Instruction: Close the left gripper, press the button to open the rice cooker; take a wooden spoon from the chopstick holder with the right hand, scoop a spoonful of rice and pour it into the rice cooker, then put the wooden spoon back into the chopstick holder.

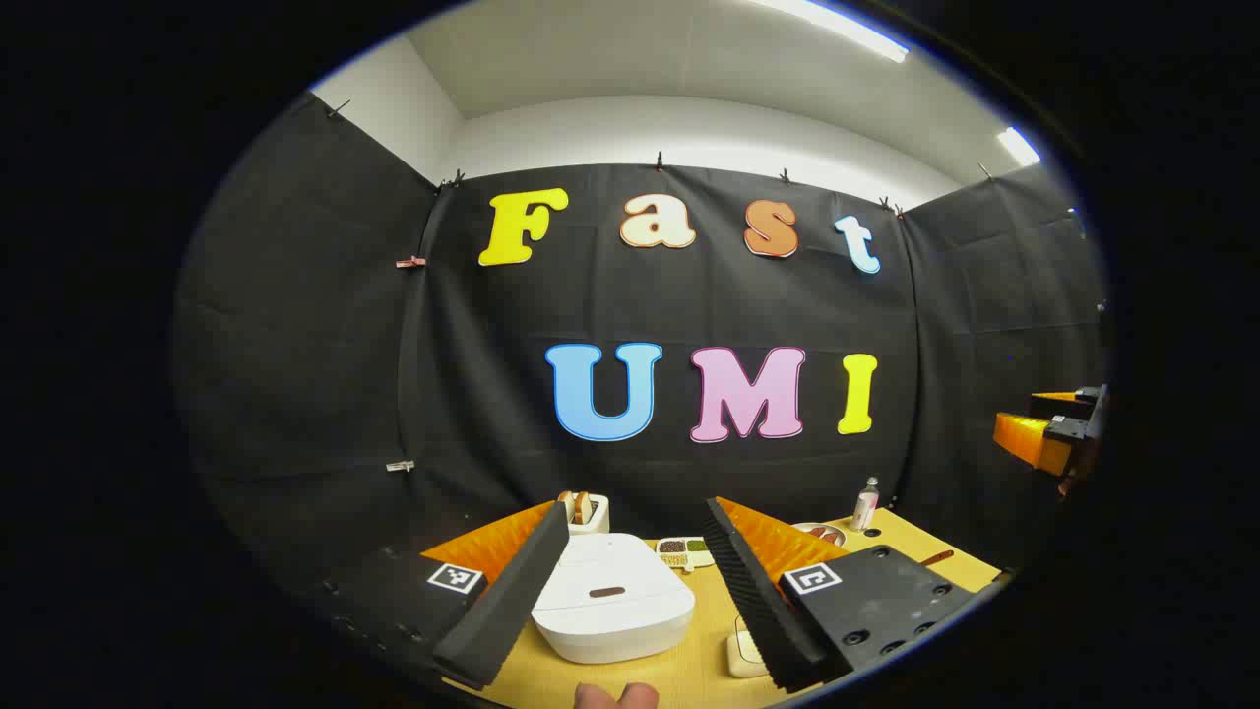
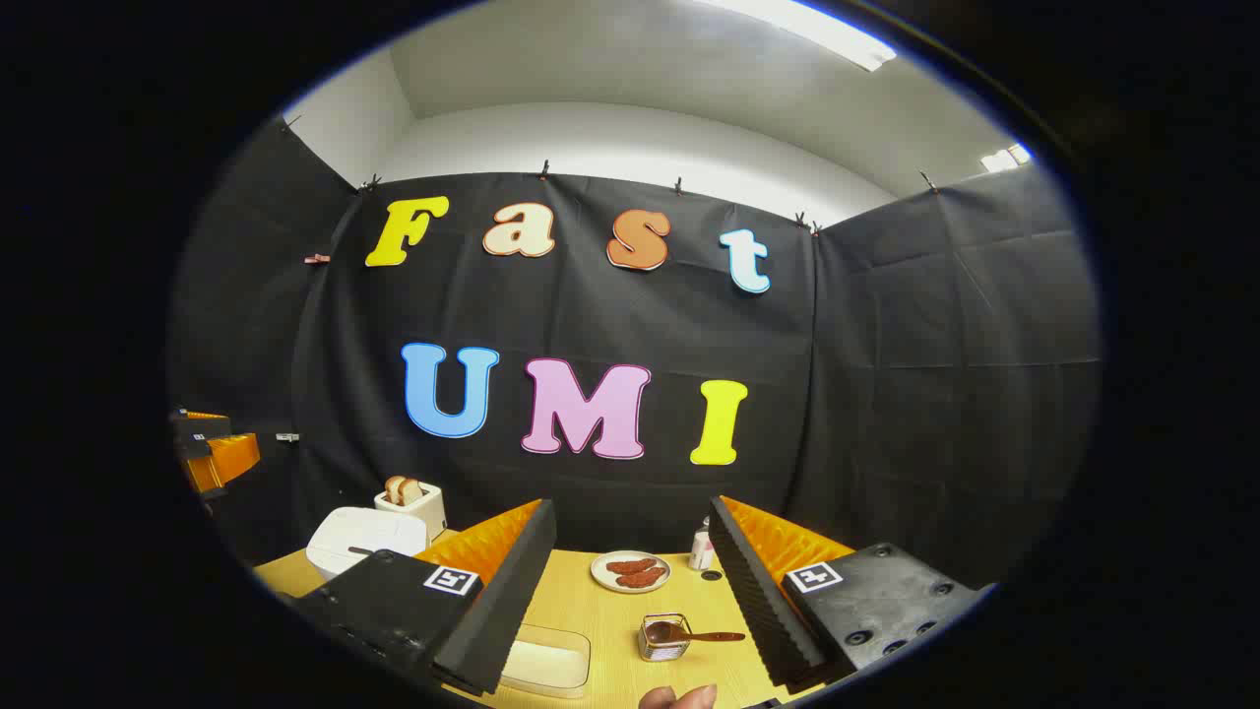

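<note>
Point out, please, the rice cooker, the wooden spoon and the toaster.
rice cooker [image 1: 610,596], left gripper view, on its closed lid.
wooden spoon [image 2: 714,637], right gripper view, on its handle.
toaster [image 2: 418,512], right gripper view, on its front wall.

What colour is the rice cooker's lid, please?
White, with a small dark slot near its front. The rice cooker shows best in the left gripper view.

I am working in a staged recording booth dressed up as a small kitchen. Black cloth [image 2: 935,374] is hanging clipped around three sides, with plain white wall and ceiling strip lights [image 1: 837,25] showing above it. A wooden table [image 2: 600,611] is carrying kitchen things: a white rice cooker [image 1: 612,596], a toaster [image 2: 413,507] holding bread slices, a plate of food [image 2: 630,571], a small bottle [image 1: 865,504] and a tray of dry grains [image 1: 684,548].
</note>
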Demonstrator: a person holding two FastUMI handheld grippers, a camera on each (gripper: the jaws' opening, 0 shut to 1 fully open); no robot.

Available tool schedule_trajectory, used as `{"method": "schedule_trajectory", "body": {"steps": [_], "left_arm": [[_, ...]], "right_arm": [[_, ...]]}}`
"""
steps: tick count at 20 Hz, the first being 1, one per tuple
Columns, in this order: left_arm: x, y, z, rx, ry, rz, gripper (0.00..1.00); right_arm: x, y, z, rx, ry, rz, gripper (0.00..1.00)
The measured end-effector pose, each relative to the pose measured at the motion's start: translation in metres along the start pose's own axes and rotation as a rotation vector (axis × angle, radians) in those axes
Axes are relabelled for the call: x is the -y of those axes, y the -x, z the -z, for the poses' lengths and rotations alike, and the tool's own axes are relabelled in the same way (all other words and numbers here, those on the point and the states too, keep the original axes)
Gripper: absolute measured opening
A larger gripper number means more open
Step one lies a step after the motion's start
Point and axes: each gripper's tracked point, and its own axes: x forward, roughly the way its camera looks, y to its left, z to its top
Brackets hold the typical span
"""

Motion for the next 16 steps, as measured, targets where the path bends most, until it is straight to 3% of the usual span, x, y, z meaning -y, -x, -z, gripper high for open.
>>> {"method": "schedule_trajectory", "body": {"steps": [16], "left_arm": [[-0.0039, 0.0027, -0.0003, 0.003, 0.002, -0.012, 0.95]], "right_arm": [[0.0014, 0.008, -0.0049, 0.012, 0.039, 0.008, 0.98]]}}
